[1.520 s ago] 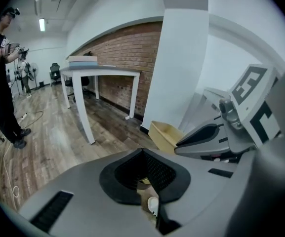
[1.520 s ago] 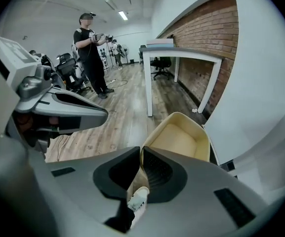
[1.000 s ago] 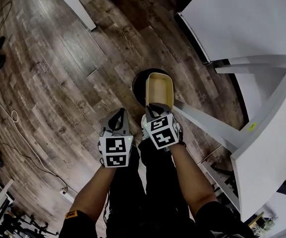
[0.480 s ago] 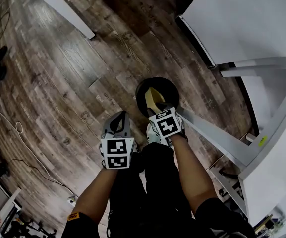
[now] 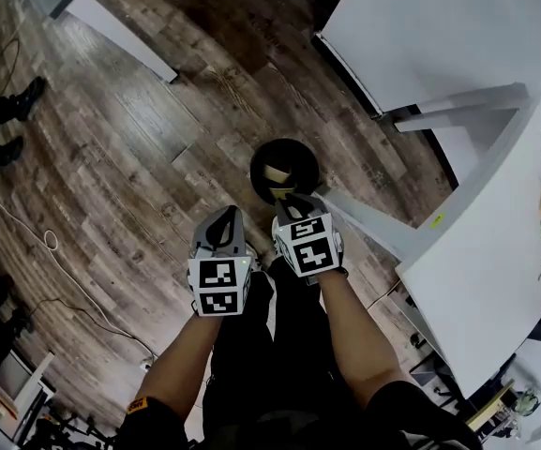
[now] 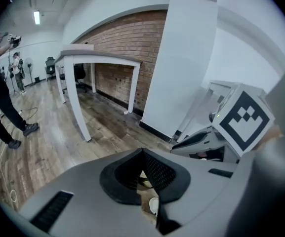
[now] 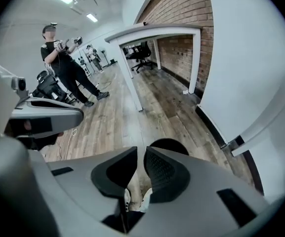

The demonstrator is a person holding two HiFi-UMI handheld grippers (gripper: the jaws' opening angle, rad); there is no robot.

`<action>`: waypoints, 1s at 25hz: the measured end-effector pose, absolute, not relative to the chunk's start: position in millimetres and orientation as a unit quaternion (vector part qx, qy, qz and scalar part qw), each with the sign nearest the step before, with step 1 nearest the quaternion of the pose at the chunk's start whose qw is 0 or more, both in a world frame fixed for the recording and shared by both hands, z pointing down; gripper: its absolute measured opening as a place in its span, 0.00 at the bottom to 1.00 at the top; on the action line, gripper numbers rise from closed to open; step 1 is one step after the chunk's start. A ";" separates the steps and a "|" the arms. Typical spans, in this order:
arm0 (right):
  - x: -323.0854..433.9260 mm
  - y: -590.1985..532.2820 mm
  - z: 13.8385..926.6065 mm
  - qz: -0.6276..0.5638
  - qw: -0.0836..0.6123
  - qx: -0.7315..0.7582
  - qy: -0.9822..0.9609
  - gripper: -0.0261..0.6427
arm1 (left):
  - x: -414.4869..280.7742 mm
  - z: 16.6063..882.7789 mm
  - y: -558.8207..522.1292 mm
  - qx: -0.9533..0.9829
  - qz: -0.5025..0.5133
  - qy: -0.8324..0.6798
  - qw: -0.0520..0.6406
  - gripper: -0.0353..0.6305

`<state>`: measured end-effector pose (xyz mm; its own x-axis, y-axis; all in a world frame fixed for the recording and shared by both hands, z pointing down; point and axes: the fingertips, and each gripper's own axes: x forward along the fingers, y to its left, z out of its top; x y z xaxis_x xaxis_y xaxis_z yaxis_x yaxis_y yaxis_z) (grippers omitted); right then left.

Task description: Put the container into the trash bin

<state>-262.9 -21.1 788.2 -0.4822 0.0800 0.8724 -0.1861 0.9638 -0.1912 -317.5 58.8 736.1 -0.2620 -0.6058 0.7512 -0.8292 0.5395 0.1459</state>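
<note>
A round black trash bin (image 5: 293, 148) stands on the wood floor beside a white table leg. The tan container (image 5: 275, 173) lies inside it, partly hidden by the rim. My right gripper (image 5: 293, 204) hangs just above the bin's near edge; its jaws are closing with nothing between them and a narrow gap still shows. In the right gripper view the bin (image 7: 168, 145) lies just beyond the right gripper (image 7: 141, 152). My left gripper (image 5: 221, 228) hovers to the left of the bin, shut and empty, its tips meeting in the left gripper view (image 6: 143, 154).
A white desk (image 5: 476, 251) with slanted legs stands at the right, a white panel (image 5: 439, 26) behind it. Another white table leg (image 5: 111, 26) is at the upper left. A cable (image 5: 26, 232) runs across the floor. A person (image 7: 63, 58) stands farther off.
The container left my right gripper and dropped into the bin. Both grippers have lifted a little and the right one's cube has rolled.
</note>
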 end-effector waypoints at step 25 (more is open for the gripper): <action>-208.3 2.7 362.6 0.055 0.293 0.072 -0.952 0.06 | -256.0 363.3 61.6 0.513 0.086 -0.820 0.240 0.06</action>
